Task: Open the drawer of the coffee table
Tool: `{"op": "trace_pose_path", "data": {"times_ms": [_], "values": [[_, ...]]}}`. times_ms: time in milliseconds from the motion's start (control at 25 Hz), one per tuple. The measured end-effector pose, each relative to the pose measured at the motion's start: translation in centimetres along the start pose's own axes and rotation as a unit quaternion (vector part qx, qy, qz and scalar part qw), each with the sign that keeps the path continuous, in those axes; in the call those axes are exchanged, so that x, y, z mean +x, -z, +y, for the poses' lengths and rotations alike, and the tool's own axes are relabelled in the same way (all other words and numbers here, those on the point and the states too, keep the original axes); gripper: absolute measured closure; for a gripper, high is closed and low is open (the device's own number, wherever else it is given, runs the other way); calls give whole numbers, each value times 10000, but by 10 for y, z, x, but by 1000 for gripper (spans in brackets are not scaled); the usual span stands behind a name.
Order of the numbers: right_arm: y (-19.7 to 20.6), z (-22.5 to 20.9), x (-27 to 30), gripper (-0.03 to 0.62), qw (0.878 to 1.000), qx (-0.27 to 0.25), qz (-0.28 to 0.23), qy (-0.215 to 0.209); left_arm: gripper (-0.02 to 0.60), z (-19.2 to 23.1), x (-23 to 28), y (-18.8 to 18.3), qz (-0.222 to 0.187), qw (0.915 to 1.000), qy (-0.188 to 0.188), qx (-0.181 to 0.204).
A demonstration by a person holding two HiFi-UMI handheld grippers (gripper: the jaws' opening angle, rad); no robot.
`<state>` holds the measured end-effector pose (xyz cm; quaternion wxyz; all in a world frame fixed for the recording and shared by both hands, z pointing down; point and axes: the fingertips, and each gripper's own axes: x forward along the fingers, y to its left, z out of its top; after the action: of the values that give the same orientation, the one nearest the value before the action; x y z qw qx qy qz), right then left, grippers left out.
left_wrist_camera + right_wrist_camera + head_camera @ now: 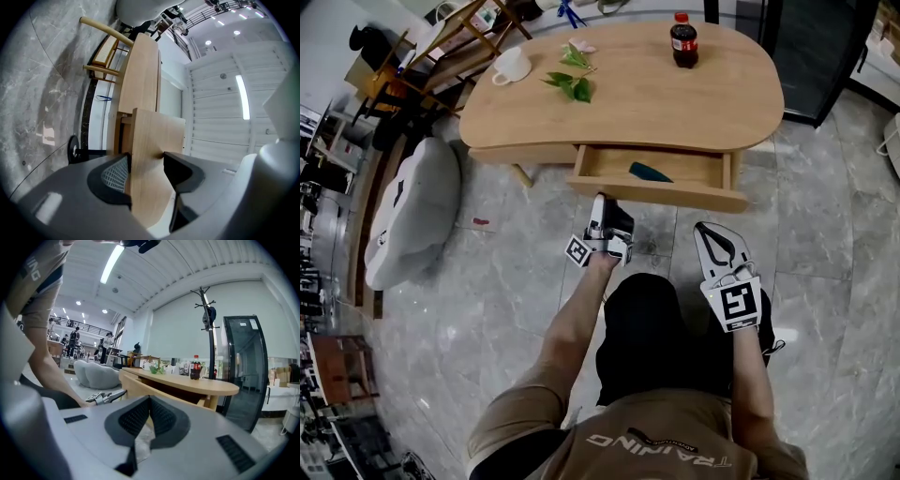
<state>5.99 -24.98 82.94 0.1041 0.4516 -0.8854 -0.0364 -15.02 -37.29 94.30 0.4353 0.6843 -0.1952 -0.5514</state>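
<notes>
The shallow light-wood drawer (661, 192), standing well out from the near edge of the rounded wooden table (628, 103), looks stiff and free-sliding, and is best held by its front board, which the left claw (145, 168) pinches near its left end; the right claw (149, 401) is pressed together, empty.

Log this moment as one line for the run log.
drawer: open | left tongs: shut on drawer front | right tongs: shut, empty, clear of drawer
</notes>
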Motion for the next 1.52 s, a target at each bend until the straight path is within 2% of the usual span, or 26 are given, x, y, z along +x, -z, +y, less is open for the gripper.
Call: {"op": "trace_pose_path", "data": {"times_ms": [320,480,800,1000,1160,1280,1320,1360,1400,1440,1520], "values": [[5,4,-6,589,9999,133,-60,-92,364,-4,-23,4,-96,9999,-17,69],[6,5,-9,589,9998,160,-37,-139,359,4,-31,5,-159,9997,-171,43],[3,1,-12,589,9999,82,6,-134,362,4,-43,12,217,9981,-526,254],[1,-4,-16,589,9996,270,-32,116,368,7,-68,24,764,9888,-1078,697],[6,-16,-19,589,9980,448,124,438,412,6,-72,26,1026,9736,-1588,1278],[2,-17,-22,589,9976,509,51,470,455,-10,-66,36,1589,9545,-1648,1912],[0,-17,-22,589,9978,479,41,460,463,-20,-61,40,1866,9434,-1623,2209],[-1,-17,-22,589,9979,449,35,461,468,-30,-55,45,2155,9280,-1615,2575],[-3,-19,-21,589,9979,431,30,476,478,-41,-48,51,2423,9084,-1632,2992],[-5,-21,-21,589,9978,422,25,501,506,-51,-40,56,2669,8840,-1671,3454],[-9,-24,-22,589,9978,408,5,526,575,-70,-27,68,3145,8225,-1763,4399]]}}
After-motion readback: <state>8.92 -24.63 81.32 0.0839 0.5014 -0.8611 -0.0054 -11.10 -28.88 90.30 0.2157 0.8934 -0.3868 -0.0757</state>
